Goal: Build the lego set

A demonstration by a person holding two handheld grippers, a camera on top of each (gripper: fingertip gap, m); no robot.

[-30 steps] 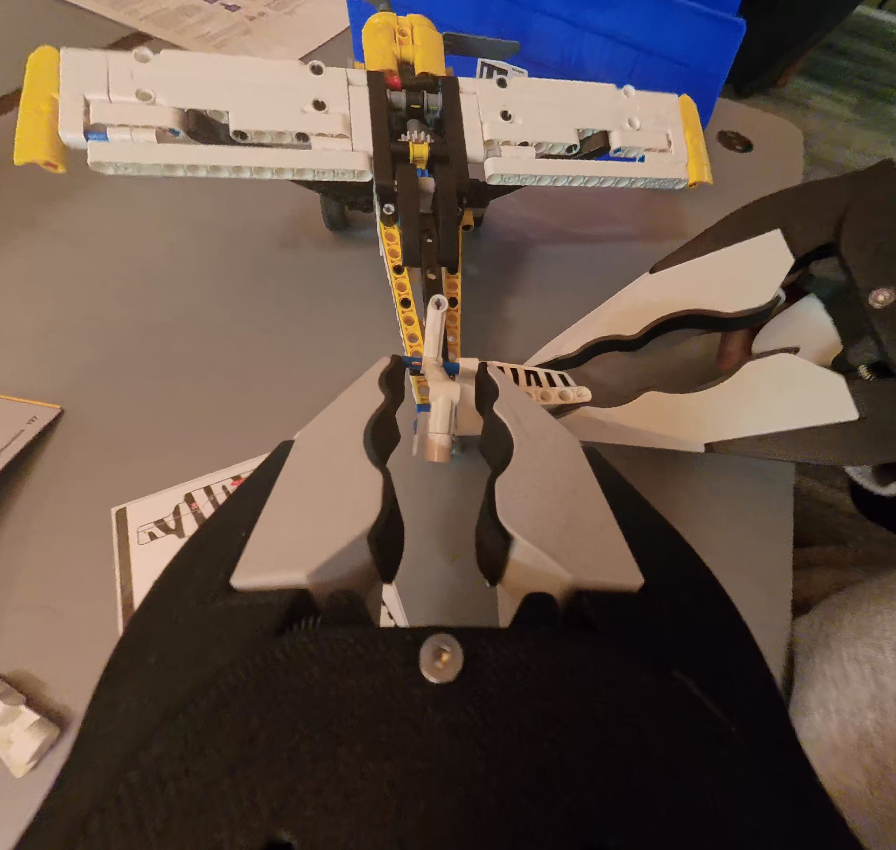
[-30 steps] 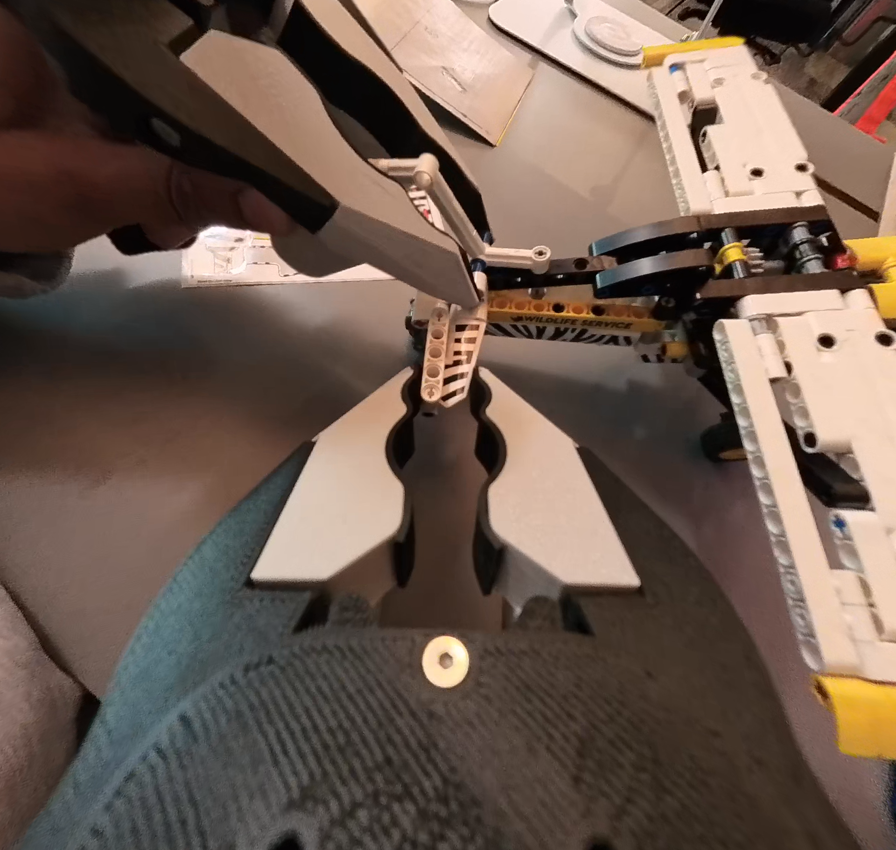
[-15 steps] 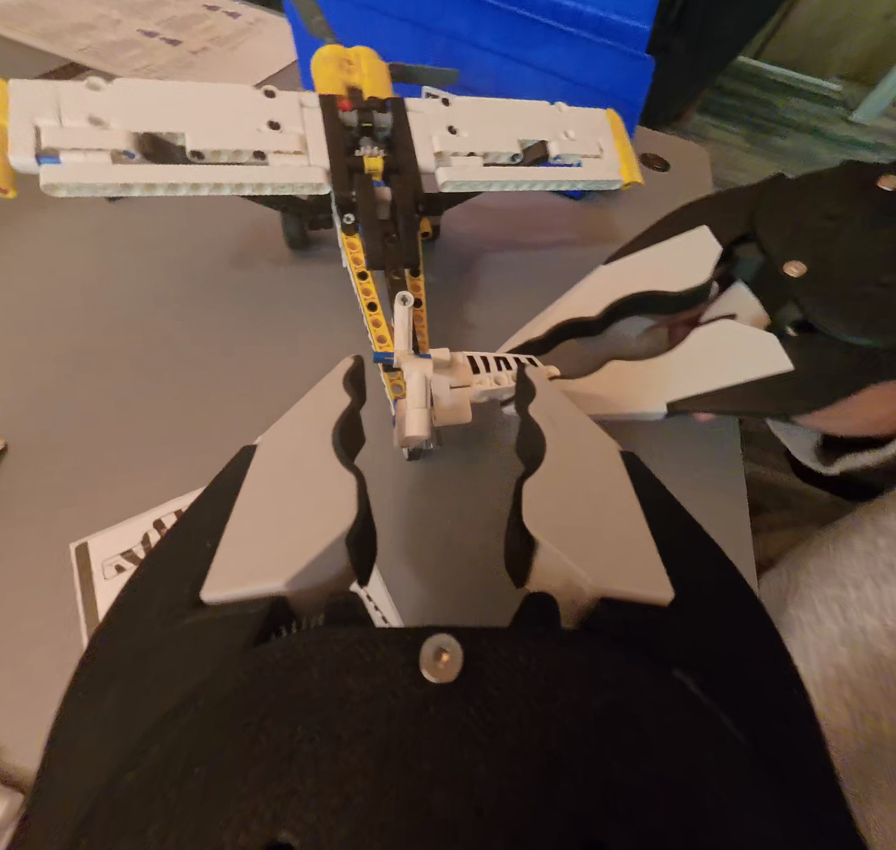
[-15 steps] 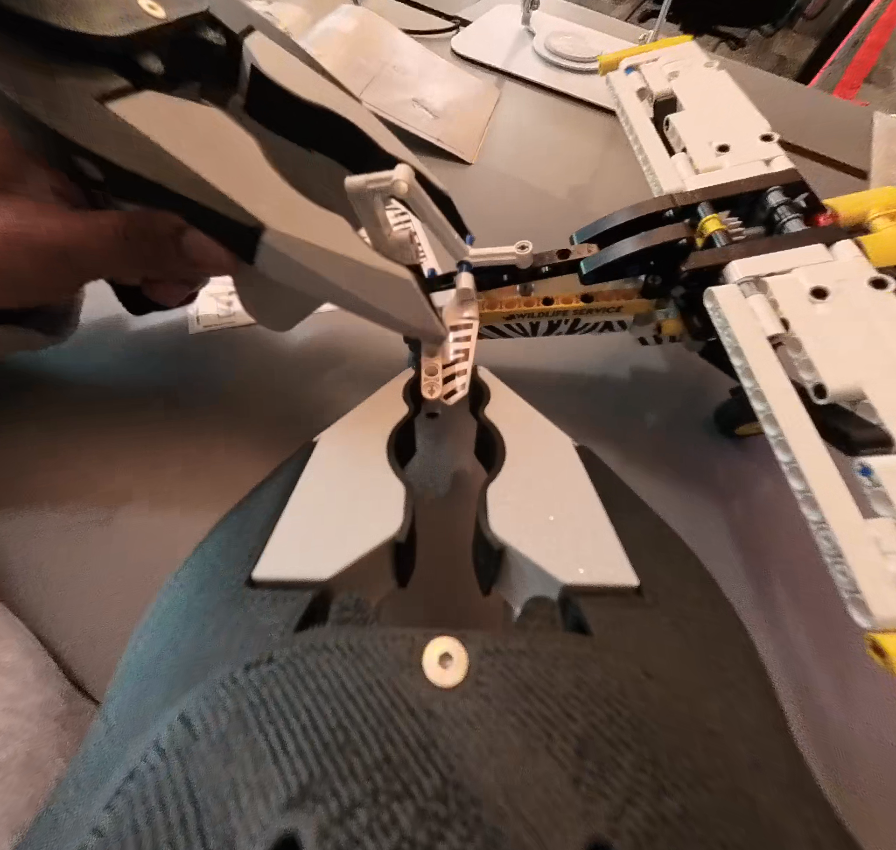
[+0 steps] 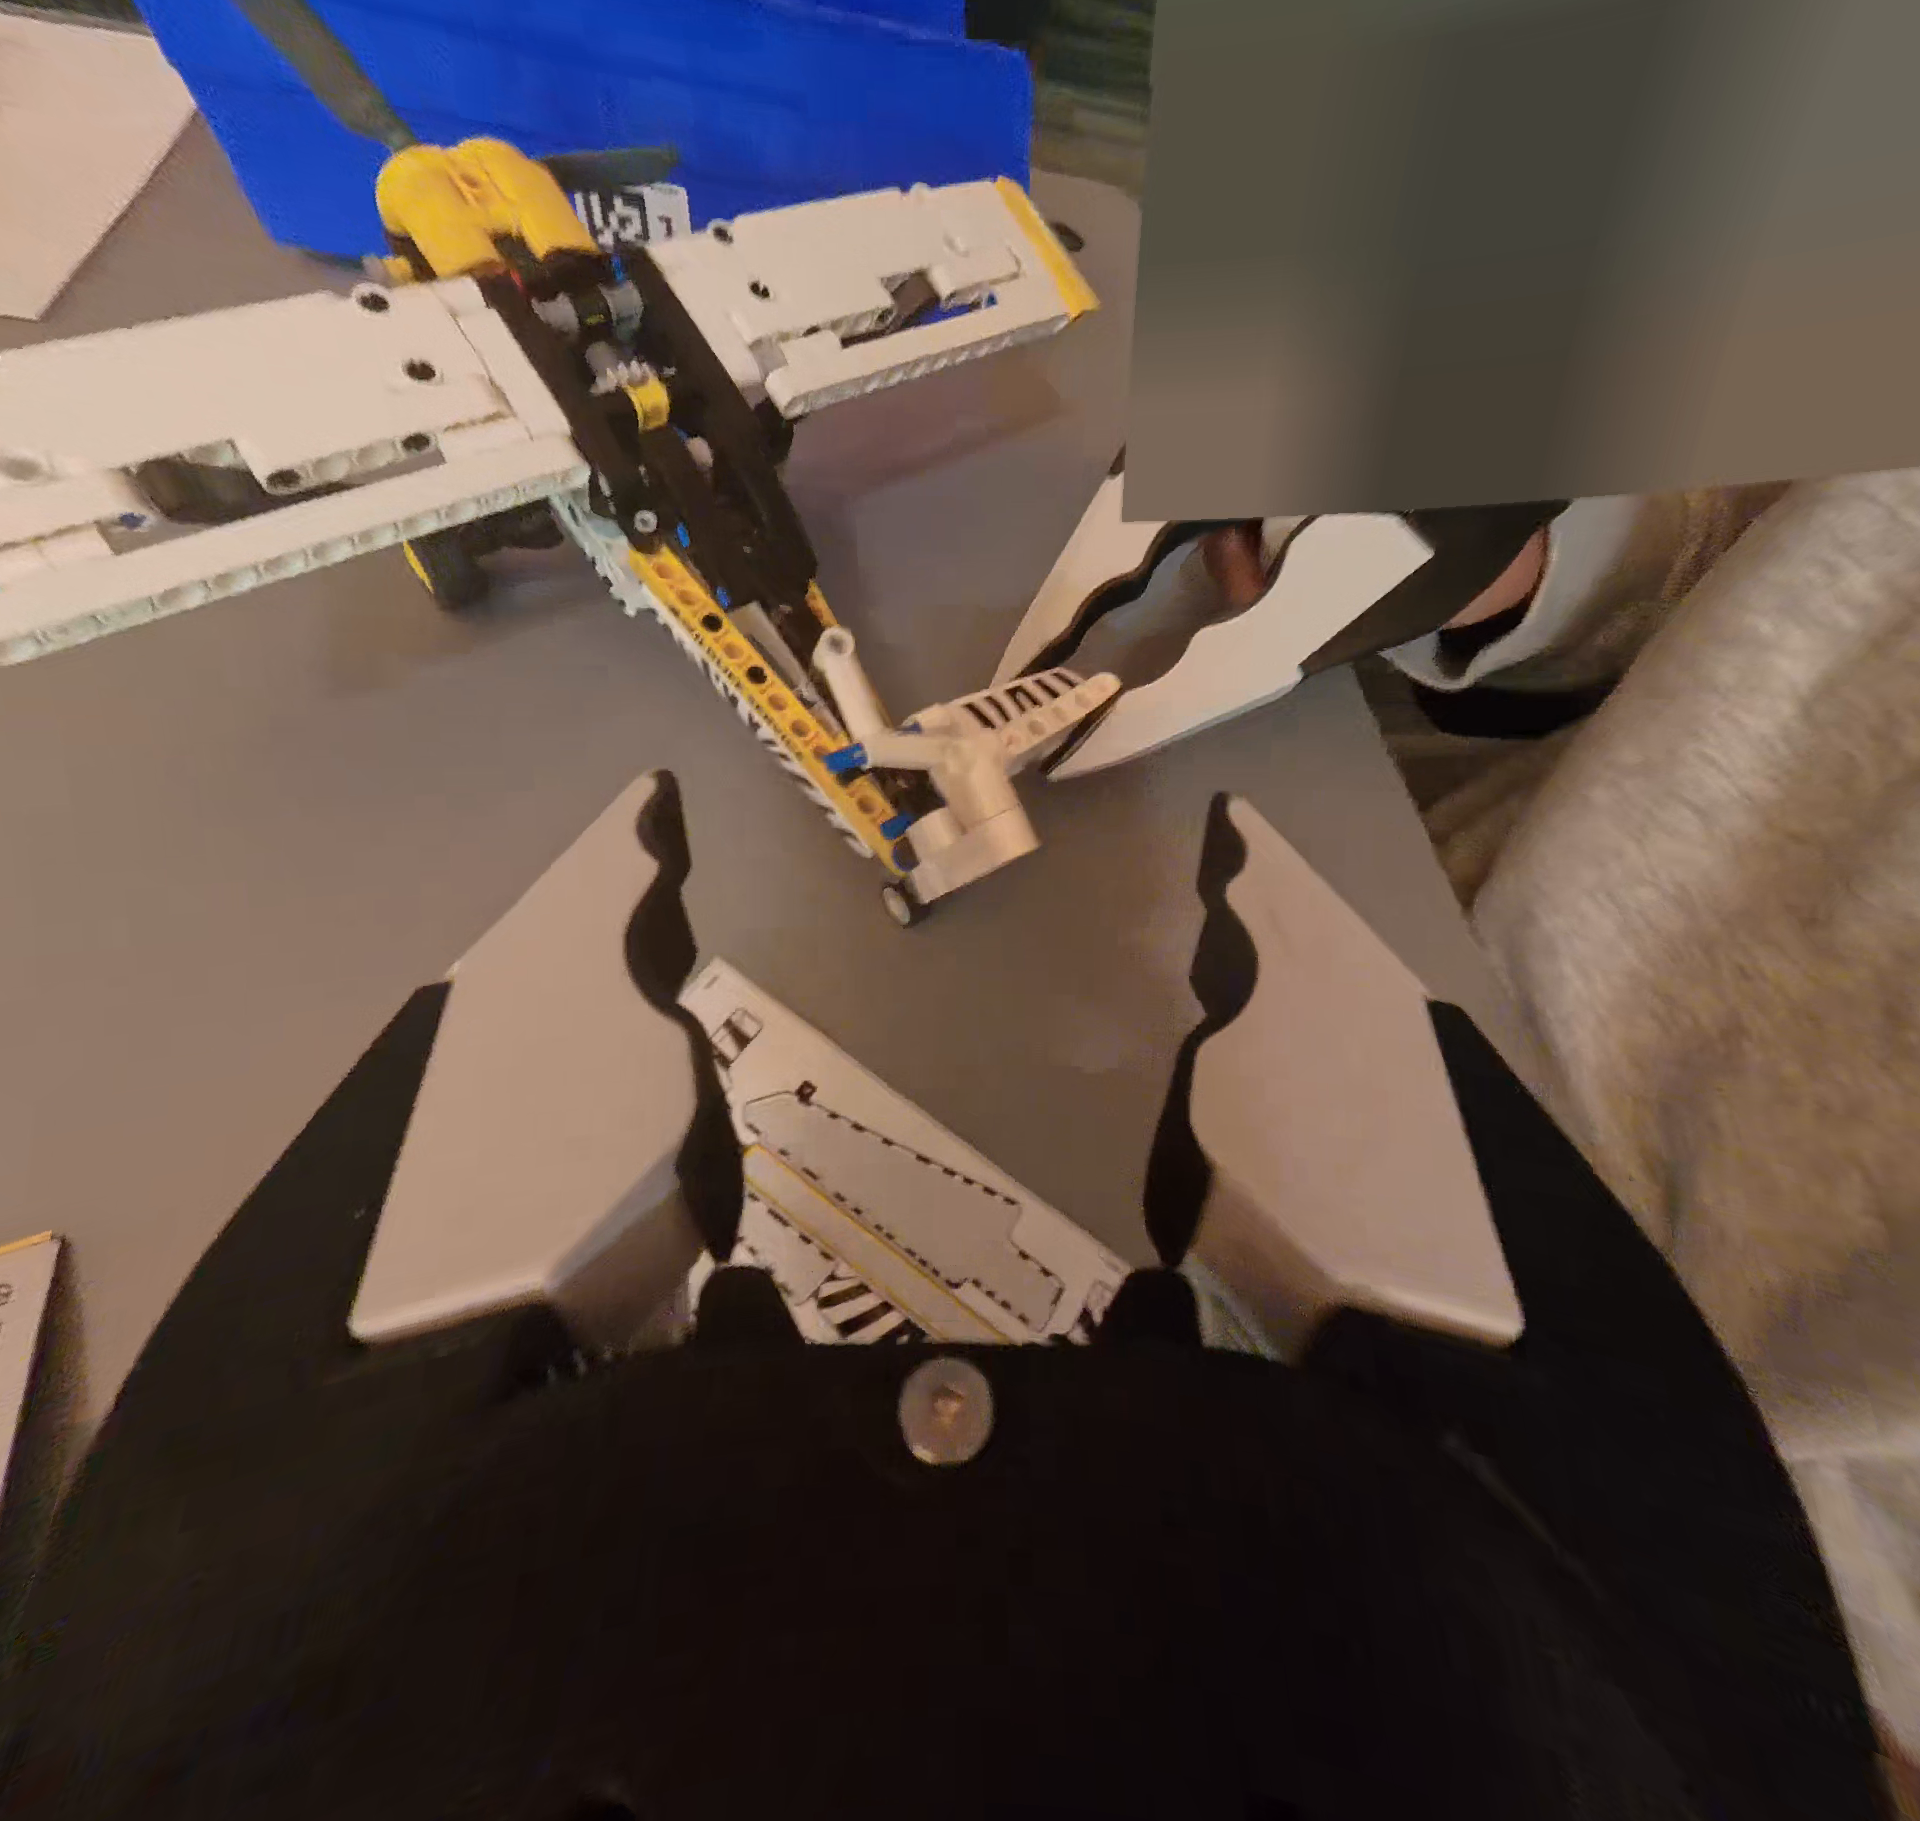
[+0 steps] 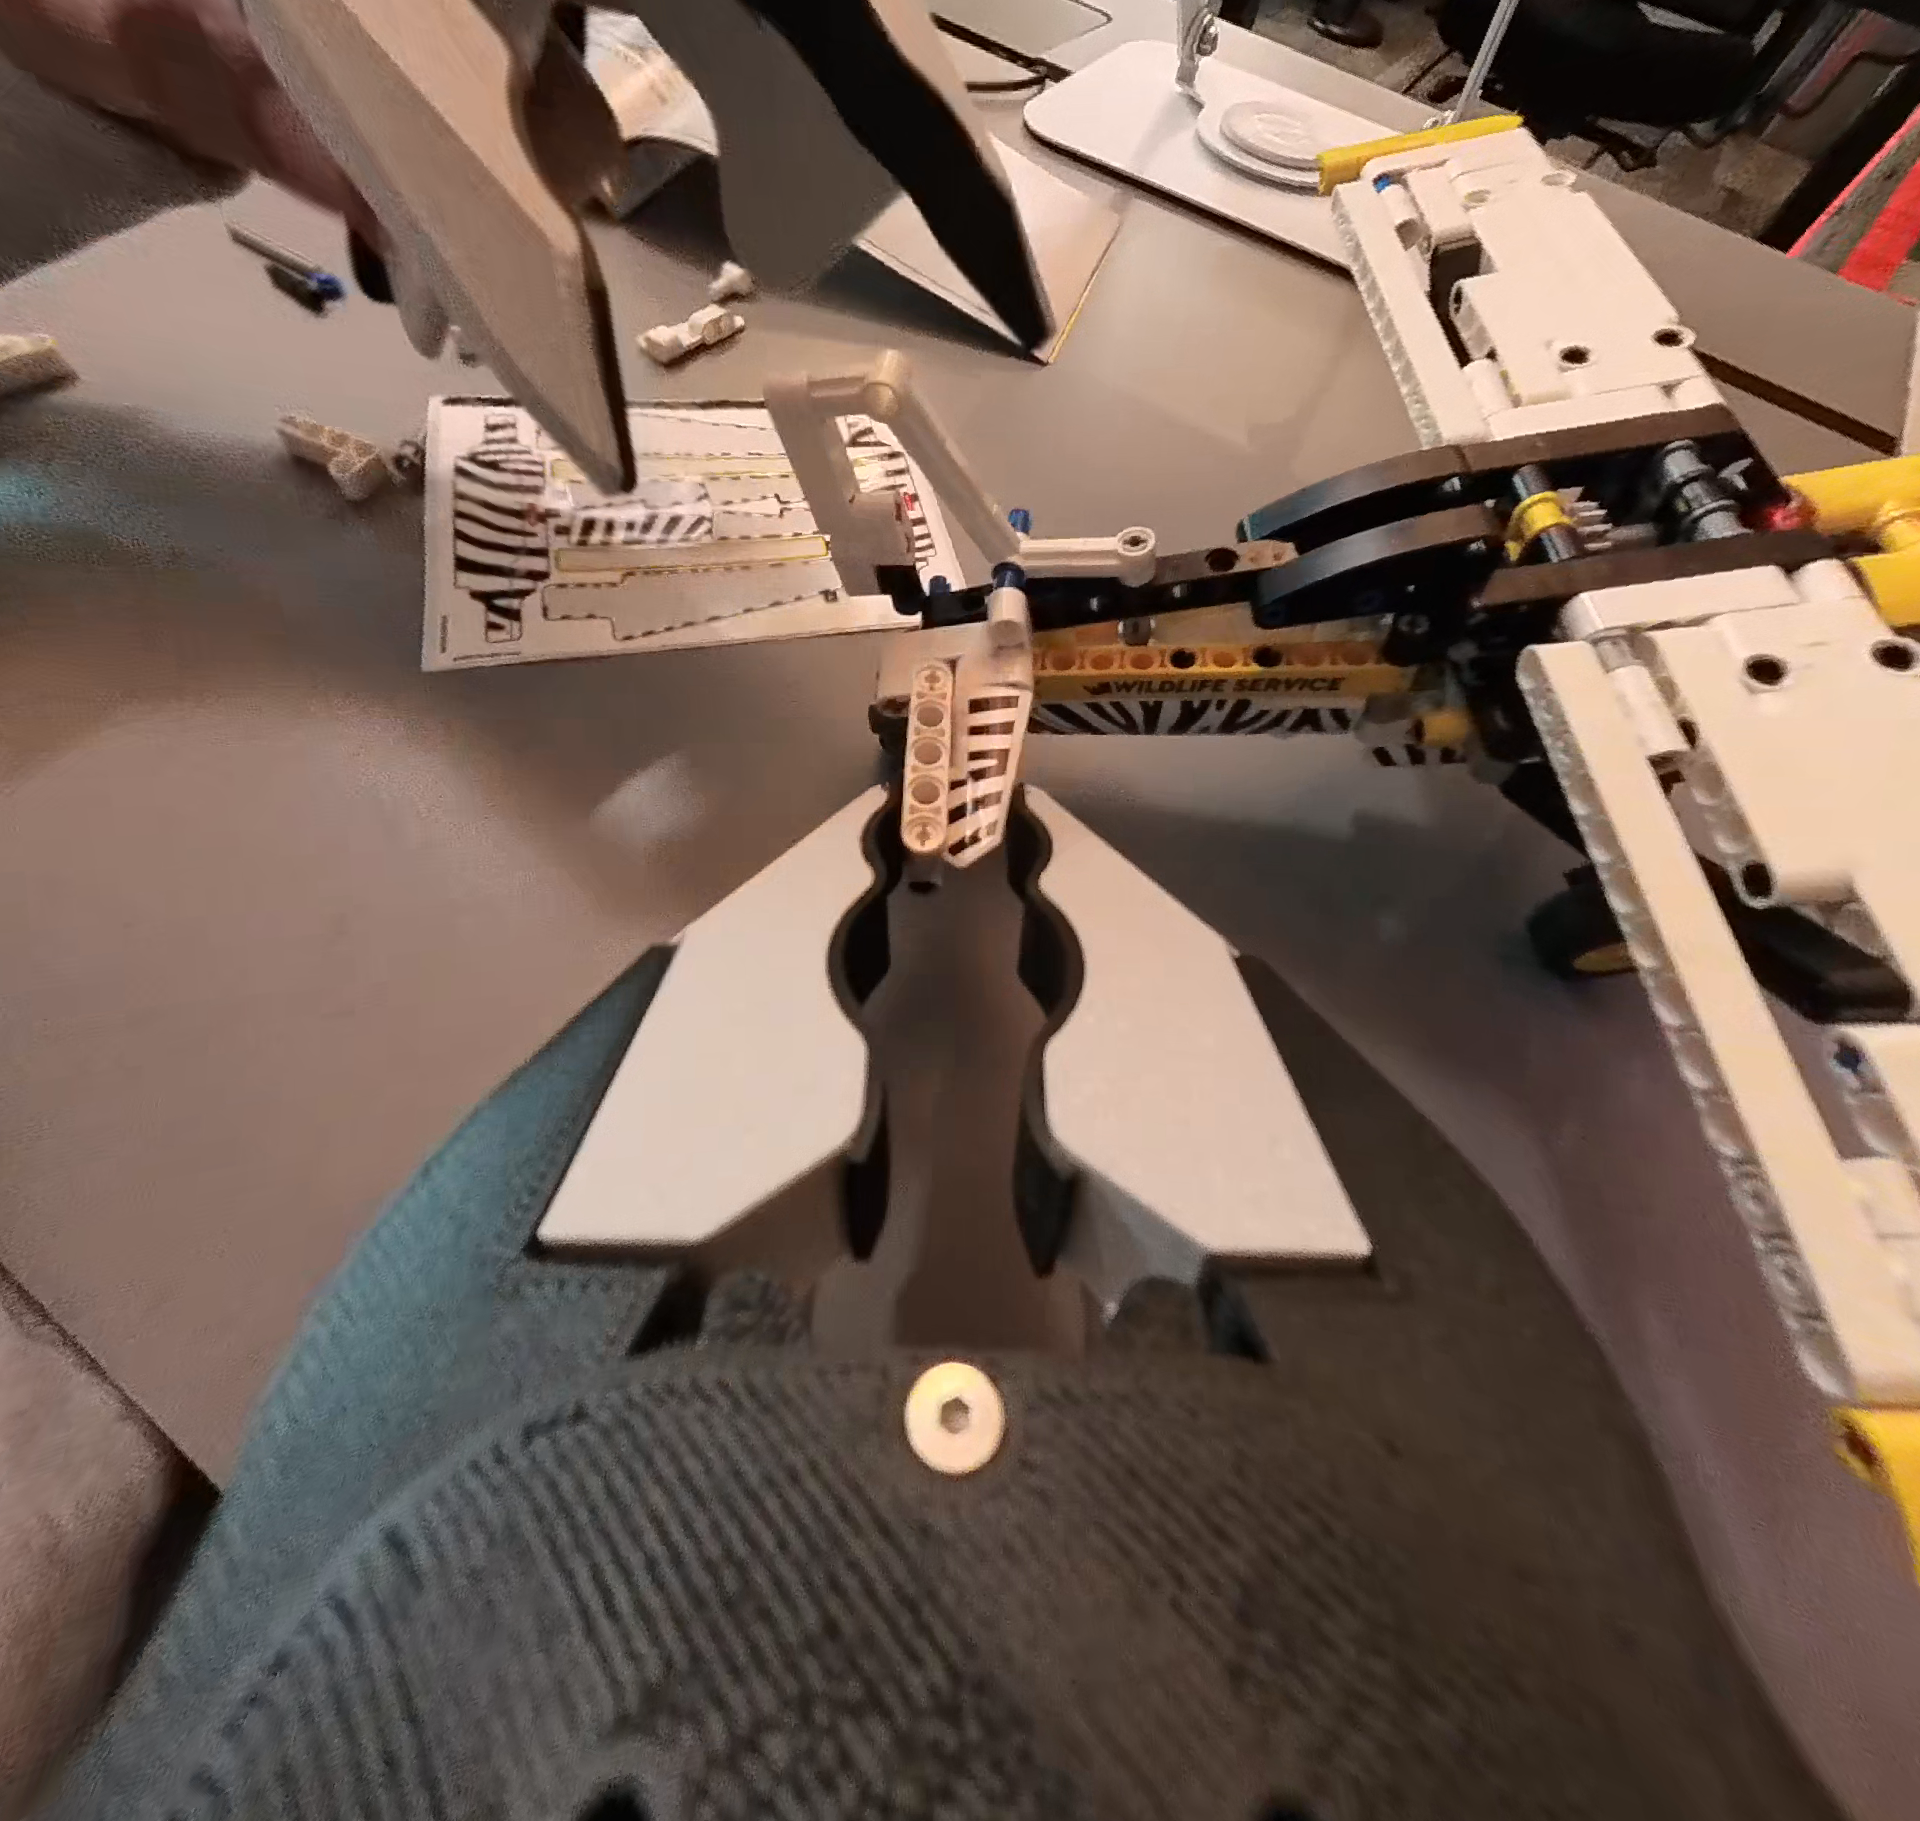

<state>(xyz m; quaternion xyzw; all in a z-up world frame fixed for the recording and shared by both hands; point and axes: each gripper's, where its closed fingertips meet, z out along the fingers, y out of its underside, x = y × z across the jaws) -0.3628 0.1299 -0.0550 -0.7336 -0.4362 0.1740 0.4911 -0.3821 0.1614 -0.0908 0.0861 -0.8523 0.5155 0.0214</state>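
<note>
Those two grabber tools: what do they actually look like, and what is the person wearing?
Each gripper, left and right, has two flat, pale grey wedge-shaped fingers with wavy black inner pads, on a black body with one silver screw in the middle. A black knit sleeve covers the left, a teal knit sleeve the right. No cables show.

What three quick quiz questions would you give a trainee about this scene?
1. True or false: the left tool is open.
2. What does the right tool grip? A) a wing B) the striped tail fin C) the propeller
3. Fill in: the bin behind the plane is ___.

Key: 1 true; 2 B; 3 blue.
</note>
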